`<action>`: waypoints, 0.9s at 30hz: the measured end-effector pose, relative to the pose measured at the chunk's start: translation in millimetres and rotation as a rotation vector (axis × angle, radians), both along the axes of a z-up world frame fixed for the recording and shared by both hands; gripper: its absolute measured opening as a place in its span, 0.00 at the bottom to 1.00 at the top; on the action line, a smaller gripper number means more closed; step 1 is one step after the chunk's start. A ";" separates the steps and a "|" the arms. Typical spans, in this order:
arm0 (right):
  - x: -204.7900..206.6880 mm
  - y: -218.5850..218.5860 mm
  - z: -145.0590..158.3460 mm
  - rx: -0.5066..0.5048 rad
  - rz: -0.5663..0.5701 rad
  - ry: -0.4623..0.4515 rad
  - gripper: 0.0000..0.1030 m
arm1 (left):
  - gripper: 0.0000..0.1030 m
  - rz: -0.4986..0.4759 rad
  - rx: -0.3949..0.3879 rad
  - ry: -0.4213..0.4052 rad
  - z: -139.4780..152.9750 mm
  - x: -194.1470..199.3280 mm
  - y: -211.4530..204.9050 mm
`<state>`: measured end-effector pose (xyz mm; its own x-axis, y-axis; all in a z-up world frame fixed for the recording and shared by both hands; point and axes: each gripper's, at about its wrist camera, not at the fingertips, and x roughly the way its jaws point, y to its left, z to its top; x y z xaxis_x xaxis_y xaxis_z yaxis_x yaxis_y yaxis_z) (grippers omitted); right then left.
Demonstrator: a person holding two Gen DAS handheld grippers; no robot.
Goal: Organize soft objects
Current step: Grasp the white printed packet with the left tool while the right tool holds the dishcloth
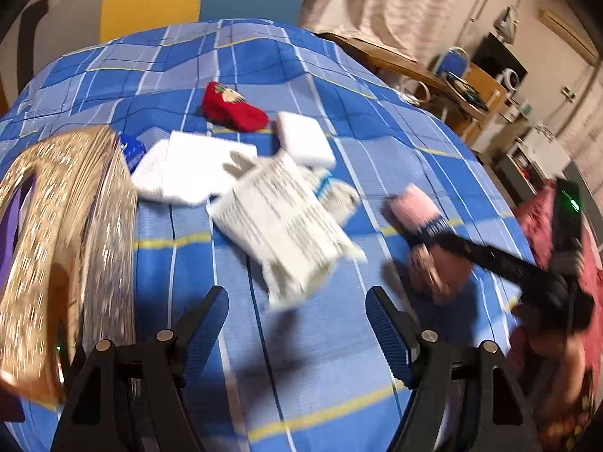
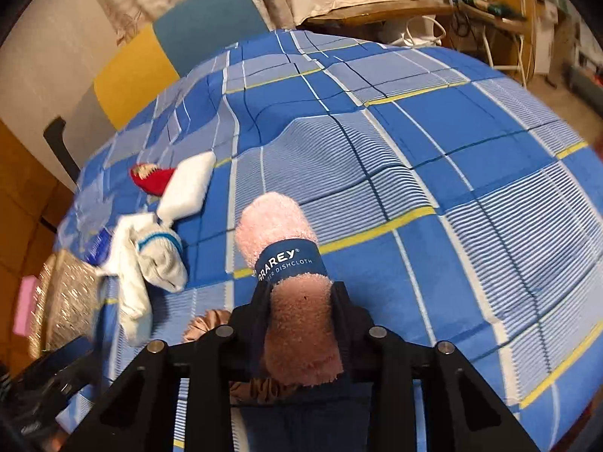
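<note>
My right gripper (image 2: 301,297) is shut on a rolled pink dishcloth (image 2: 282,241) with a blue paper band, held above the bed. The dishcloth also shows in the left wrist view (image 1: 418,214), at the end of the right gripper's black fingers (image 1: 475,252). My left gripper (image 1: 297,309) is open and empty above the bedspread. Ahead of it lie white socks (image 1: 286,218), a white pad (image 1: 305,139), a flat white pack (image 1: 188,169) and a red sock (image 1: 230,107). A gold glittery basket (image 1: 64,233) stands at the left.
A blue checked bedspread (image 2: 433,196) covers the bed. A small brown scrunchie (image 2: 205,324) lies under the right gripper. The white socks (image 2: 147,260), white pad (image 2: 188,188), red sock (image 2: 150,179) and gold basket (image 2: 64,301) sit left. Desk and chairs stand beyond.
</note>
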<state>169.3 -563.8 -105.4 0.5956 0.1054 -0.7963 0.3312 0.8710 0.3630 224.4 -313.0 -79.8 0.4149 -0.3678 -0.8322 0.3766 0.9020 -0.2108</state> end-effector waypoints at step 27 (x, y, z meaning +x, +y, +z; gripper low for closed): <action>12.7 26.1 0.4 -0.141 0.093 0.051 0.38 | 0.71 0.162 0.024 0.145 -44.0 50.4 -9.1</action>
<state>182.0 -537.8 -105.0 0.5471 0.0429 -0.8360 0.2617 0.9399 0.2195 274.9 -322.2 -123.7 0.3422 -0.2848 -0.8954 0.1932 0.9539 -0.2296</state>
